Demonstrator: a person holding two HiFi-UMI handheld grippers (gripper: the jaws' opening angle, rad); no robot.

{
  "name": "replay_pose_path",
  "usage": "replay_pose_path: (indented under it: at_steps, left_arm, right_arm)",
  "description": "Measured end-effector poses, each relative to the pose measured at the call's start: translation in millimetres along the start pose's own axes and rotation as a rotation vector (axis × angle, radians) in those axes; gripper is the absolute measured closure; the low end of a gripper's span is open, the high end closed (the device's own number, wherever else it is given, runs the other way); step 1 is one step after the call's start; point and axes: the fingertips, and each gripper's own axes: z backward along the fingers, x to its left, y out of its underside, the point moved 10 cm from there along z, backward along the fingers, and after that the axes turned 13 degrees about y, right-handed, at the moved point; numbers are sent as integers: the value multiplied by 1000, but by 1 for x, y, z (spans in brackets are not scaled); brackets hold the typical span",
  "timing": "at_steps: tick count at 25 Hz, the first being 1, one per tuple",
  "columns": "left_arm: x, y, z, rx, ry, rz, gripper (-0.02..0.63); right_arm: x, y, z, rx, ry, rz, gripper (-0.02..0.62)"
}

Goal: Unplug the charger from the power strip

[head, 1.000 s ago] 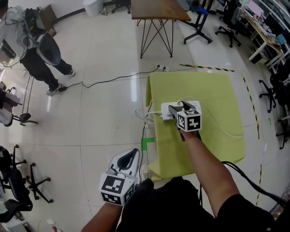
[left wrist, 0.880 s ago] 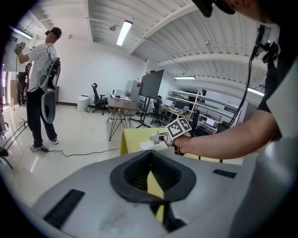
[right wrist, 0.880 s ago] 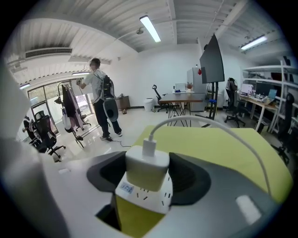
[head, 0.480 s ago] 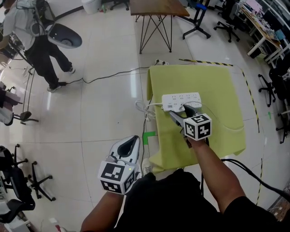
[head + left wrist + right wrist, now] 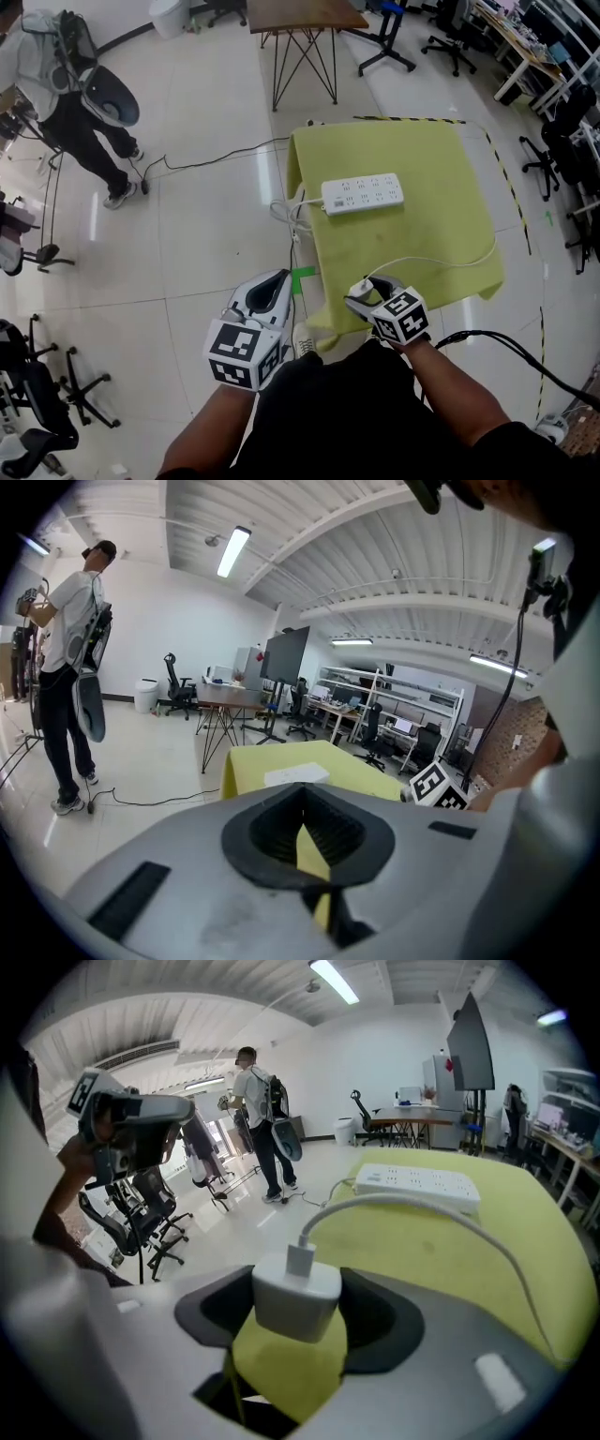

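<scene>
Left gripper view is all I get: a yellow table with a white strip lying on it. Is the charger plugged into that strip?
Observer: No. The right gripper view shows the charger clamped in the right gripper, well clear of the power strip.
Visitor: Is anything attached to it?
Observer: Yes, a white cable leaves its top and curves away over the yellow cloth.

White charger (image 5: 295, 1305) unplugged, well apart from white power strip (image 5: 363, 192).
</scene>
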Motion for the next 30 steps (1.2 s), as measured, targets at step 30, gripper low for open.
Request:
replay_pose_path:
  at_steps: [30]
  left_arm:
    - [-17, 1, 16, -19, 18, -21, 600]
  right_arm:
    - [6, 24, -34, 178, 76, 36, 304]
